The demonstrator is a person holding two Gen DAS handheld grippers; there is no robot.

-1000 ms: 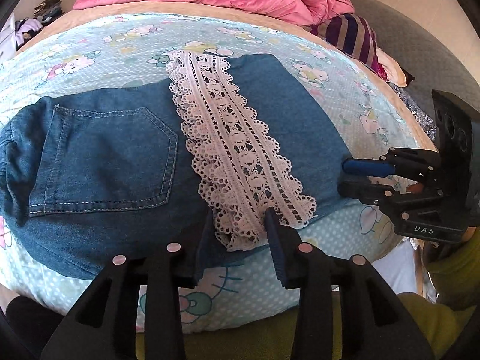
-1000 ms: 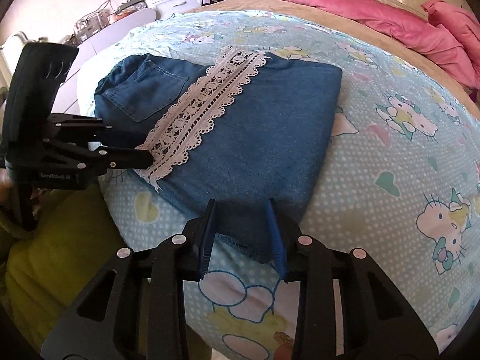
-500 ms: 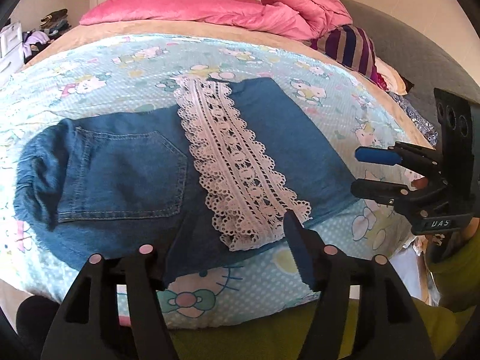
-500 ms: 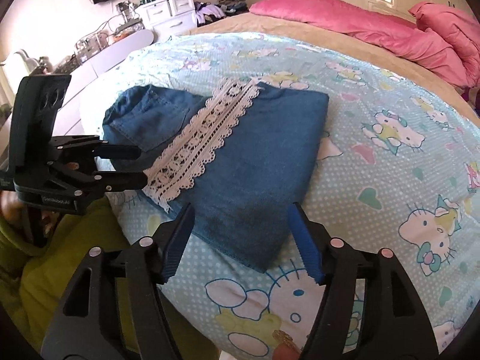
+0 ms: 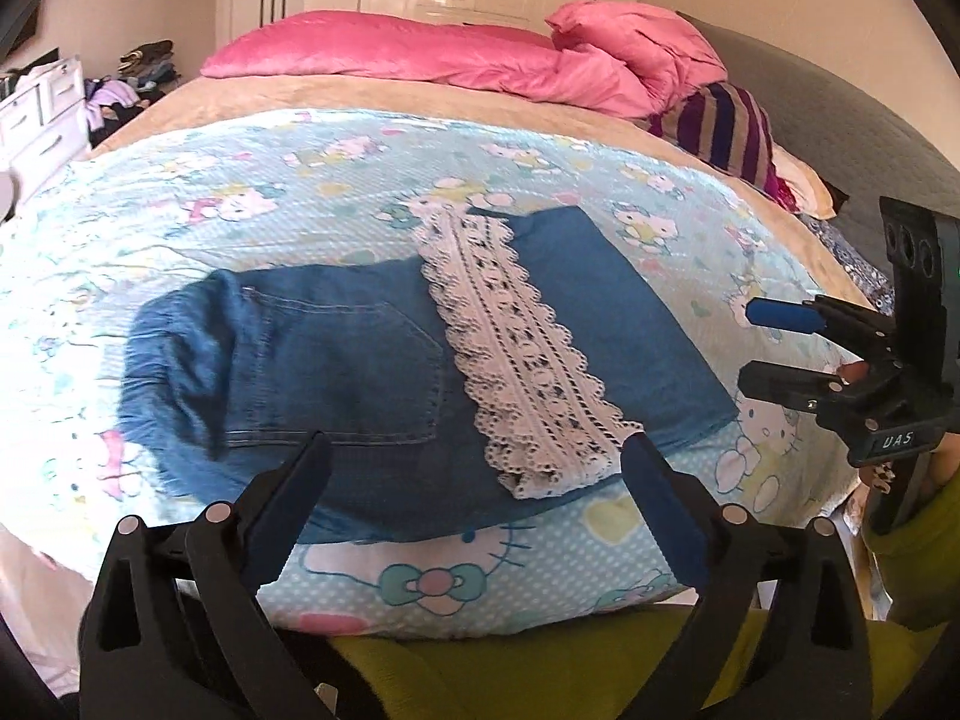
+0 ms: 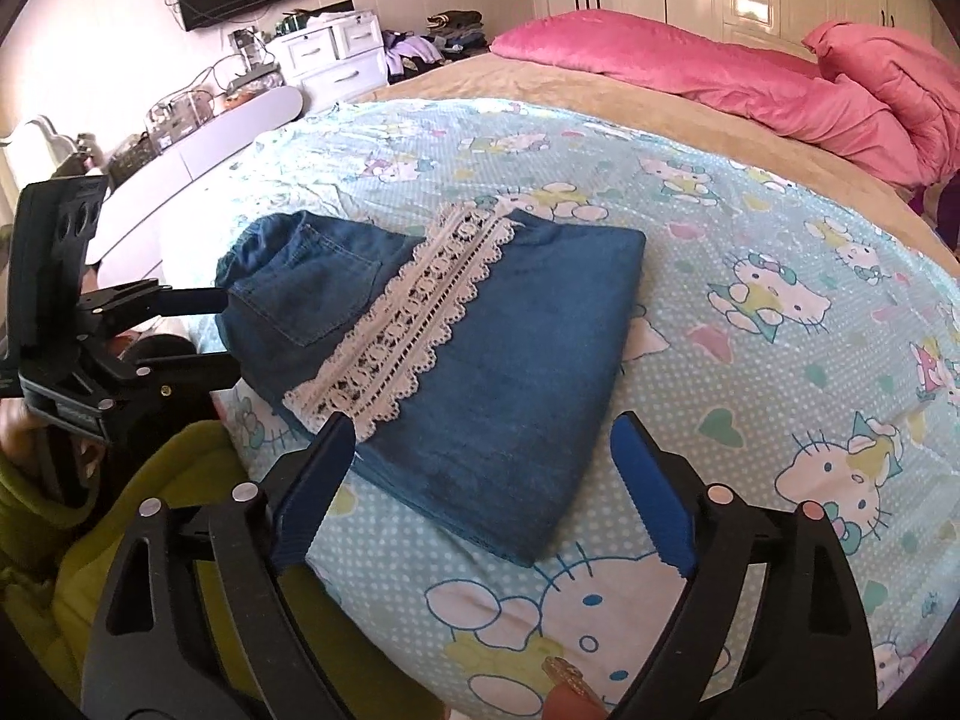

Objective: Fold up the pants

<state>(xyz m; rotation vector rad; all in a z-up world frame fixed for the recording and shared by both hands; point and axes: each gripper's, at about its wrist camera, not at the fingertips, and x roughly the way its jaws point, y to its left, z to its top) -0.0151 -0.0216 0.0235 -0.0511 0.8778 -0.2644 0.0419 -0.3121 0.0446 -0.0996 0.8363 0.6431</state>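
A: How do the two grippers stand?

B: Both hover above the near edge of the bed (image 5: pixel 180 228), tilted down toward it. The left gripper (image 5: pixel 474 480) has its jaws opening, spread wide, with nothing pressed between its fingers (image 5: pixel 288 498); the denim only shows through the gap below. The right gripper (image 6: pixel 480 468) is the same: jaws opening, pads clear of the cloth, released. In the left wrist view the right gripper shows at the right side, held by a hand in a yellow-green sleeve (image 5: pixel 918 552).

A: And the pants?

B: The pants (image 6: pixel 510 360) lie folded into a compact blue denim bundle on the cartoon-cat sheet (image 6: pixel 780 300), close to the near edge of the bed and nearer its left corner as the right wrist view shows it. The top layer lies flat, with a straight fold along the right side.

A: Any detail on them?

B: A white lace strip (image 5: pixel 522 354) runs across the top from the far edge to the near edge. Left of it sits a back pocket (image 5: pixel 354 372), and beyond that the gathered waistband (image 5: pixel 162 372), a little rumpled. A pink duvet (image 5: pixel 420 60) lies bunched along the far edge.
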